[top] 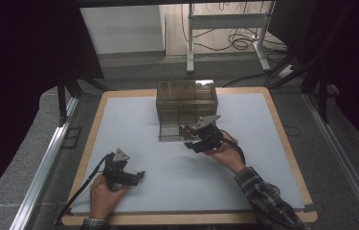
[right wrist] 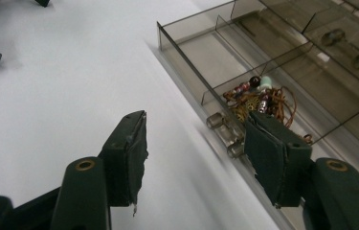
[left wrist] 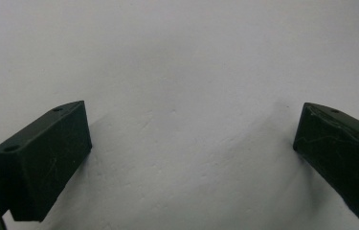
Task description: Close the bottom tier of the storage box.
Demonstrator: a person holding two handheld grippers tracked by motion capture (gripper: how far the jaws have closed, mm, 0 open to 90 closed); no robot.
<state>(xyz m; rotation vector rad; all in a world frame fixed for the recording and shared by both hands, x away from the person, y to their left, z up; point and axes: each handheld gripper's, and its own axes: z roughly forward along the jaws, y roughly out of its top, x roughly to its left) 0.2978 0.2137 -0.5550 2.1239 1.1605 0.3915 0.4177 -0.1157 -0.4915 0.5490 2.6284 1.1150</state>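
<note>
1. We see a pulled-out drawer (right wrist: 225, 62) of clear smoky plastic, split by thin dividers into compartments; it sticks out from the front of a drawer box (top: 186, 103) of the same plastic.
2. The drawer box stands at the far middle of the worktop (top: 134, 120), on its pale sheet, and we take it as our landmark.
3. In the drawer compartment nearest the right claw lies a tangle of beaded jewellery (right wrist: 258, 98): dark red, pale green and metal-coloured beads on brownish cord.
4. The drawer's clear knob handle (right wrist: 225, 134) sits on its front wall, just beside the jewellery compartment.
5. The right claw (right wrist: 194, 153) is just in front of the drawer box, at the drawer's front edge. Its jaws are spread apart and pinch nothing; one jaw hangs over the pale sheet, the other sits by the handle and the jewellery compartment. Whether that jaw touches the drawer we cannot tell.
6. In the high view the right claw (top: 191, 136) is held by the person's right hand (top: 225, 153), with a checked sleeve (top: 263, 196) behind it.
7. The left claw (left wrist: 191, 158) is well apart from the drawer box, towards the near left of the worktop. Its jaws are spread wide over bare sheet, with nothing between them.
8. The left hand (top: 103, 194) holds it low over the worktop.
</note>
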